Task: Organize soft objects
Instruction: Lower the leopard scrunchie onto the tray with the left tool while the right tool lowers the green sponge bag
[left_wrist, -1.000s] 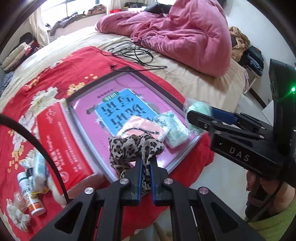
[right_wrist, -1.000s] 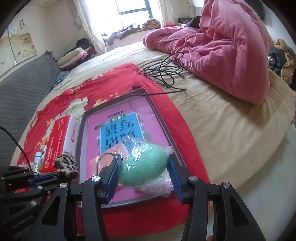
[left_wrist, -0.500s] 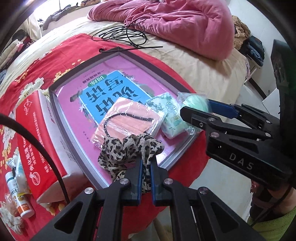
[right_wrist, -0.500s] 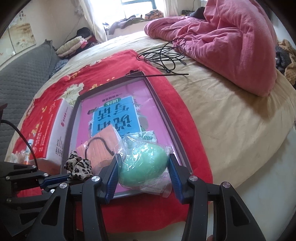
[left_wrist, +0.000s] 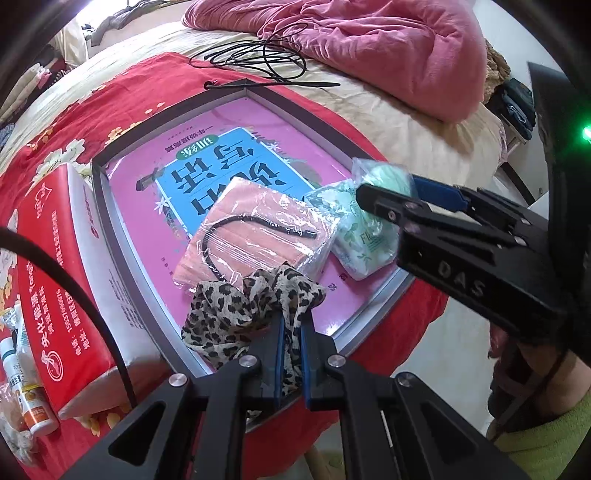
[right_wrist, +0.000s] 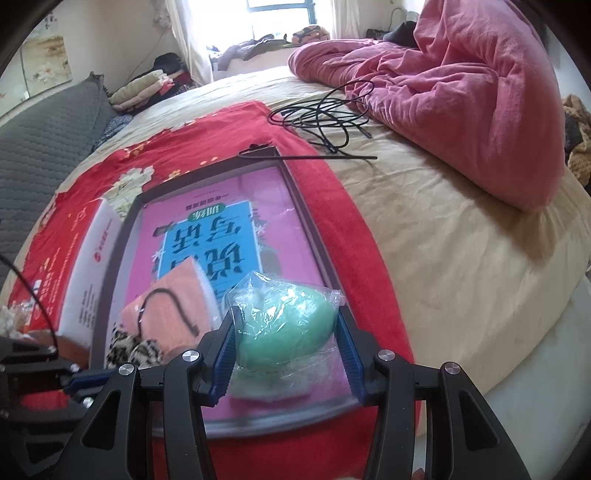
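Observation:
A leopard-print fabric scrunchie (left_wrist: 236, 317) hangs over the near corner of a grey-rimmed pink tray (left_wrist: 110, 236), with my left gripper (left_wrist: 290, 325) shut on it. A green egg-shaped soft object in clear wrap (right_wrist: 286, 325) sits between the blue pads of my right gripper (right_wrist: 286, 343), which is shut on it just above the tray's near end (right_wrist: 321, 254). In the tray lie a wrapped peach cloth with a black band (left_wrist: 255, 236) and a pale green tissue pack (left_wrist: 360, 240). The right gripper (left_wrist: 400, 195) and the green object (left_wrist: 391, 177) also show in the left wrist view.
A red-and-white box (left_wrist: 48, 280) lies left of the tray on a red floral cloth (right_wrist: 207, 122). Small bottles and tubes (left_wrist: 26, 387) sit at the far left. Black cables (right_wrist: 325, 114) and a pink quilt (right_wrist: 461, 96) lie farther back. The bed edge and floor are at right.
Both grippers have come down toward the tray's near end with their loads. The scrunchie now hangs over the tray's corner, and the green object sits lower above the tissue pack.

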